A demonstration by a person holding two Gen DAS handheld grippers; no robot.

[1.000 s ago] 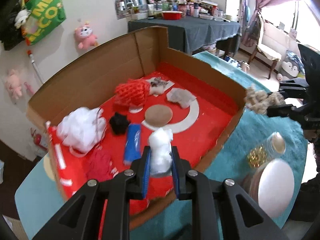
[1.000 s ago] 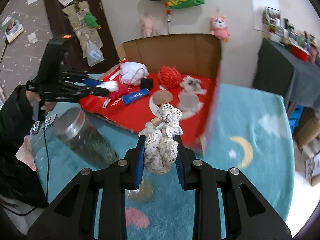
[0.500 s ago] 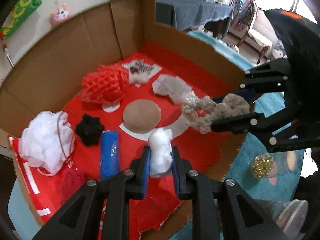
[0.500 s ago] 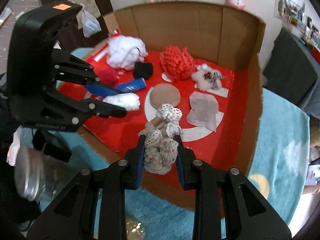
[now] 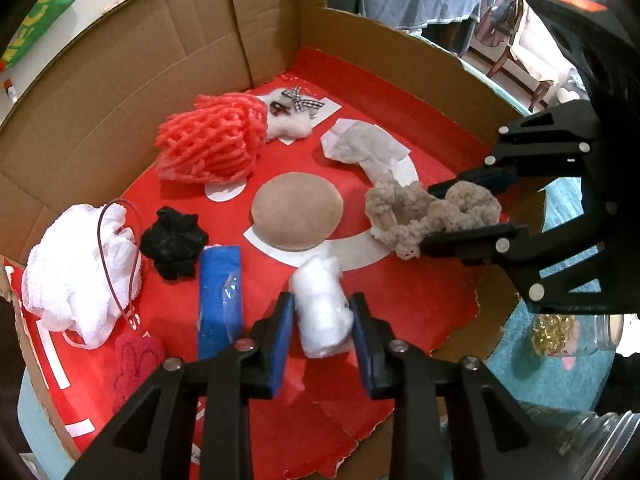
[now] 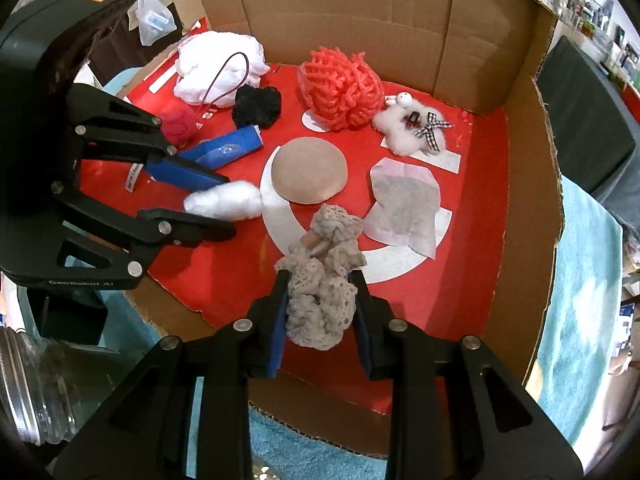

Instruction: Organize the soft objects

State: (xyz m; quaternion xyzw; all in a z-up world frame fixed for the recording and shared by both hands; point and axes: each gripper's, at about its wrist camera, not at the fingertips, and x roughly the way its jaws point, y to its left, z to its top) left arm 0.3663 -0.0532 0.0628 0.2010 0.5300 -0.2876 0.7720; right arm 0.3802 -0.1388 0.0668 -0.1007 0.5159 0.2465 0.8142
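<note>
Red-lined cardboard box (image 6: 516, 168) holds tan pad (image 6: 309, 169), coral mesh (image 6: 341, 89), white netting (image 6: 218, 65).

Both wrist views close, steeply down, sharing box (image 5: 360, 52).

My tongs (image 5: 322, 350) are black with blue pads. The fluff (image 5: 322, 306) is white. The lace (image 6: 320, 300) is beige. The box (image 5: 132, 92) is brown with a red floor. The net (image 5: 212, 142) is pink-red. The bow (image 6: 432, 128) is black-and-white checked.
</note>
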